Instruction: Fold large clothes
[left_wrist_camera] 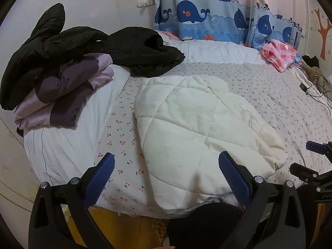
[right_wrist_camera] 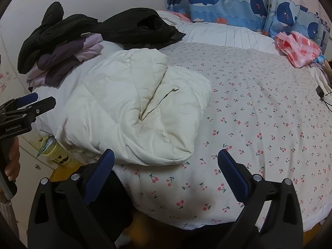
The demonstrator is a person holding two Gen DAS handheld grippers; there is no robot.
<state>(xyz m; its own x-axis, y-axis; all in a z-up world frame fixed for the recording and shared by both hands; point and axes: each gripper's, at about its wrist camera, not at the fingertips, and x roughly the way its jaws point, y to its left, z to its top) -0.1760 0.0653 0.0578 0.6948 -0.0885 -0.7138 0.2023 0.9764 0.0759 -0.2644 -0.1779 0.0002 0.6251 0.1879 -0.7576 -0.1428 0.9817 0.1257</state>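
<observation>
Left wrist view: both the left gripper and right gripper hung wide apart, empty, just short of the folded cream quilted coat, probably released.

Cream diamond-quilted jacket, white bedsheet with tiny pink cherries, blue whale-print curtain, black clothes over purple folded ones.
</observation>
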